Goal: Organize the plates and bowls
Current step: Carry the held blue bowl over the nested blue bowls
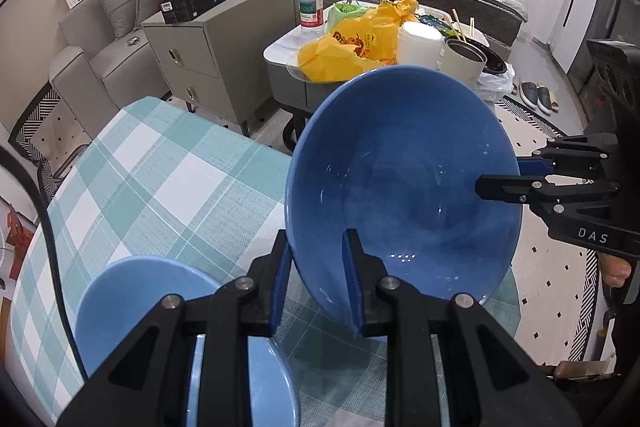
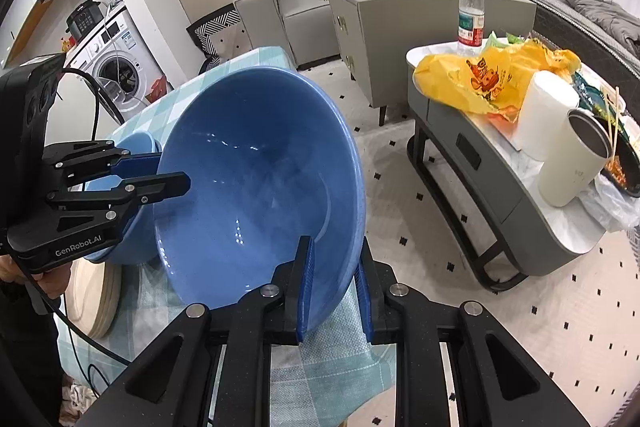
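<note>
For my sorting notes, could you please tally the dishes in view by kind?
Dark blue bowl: 1, gripped by both grippers
Light blue bowl: 1
Plate stack: 1, number of plates unclear
Total: 3

glossy glazed bowl (image 1: 400, 179); matt woven tablecloth (image 1: 160, 171)

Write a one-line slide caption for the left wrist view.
Both tools, left and right, grip the dark blue bowl tilted over the checked tablecloth.
</note>
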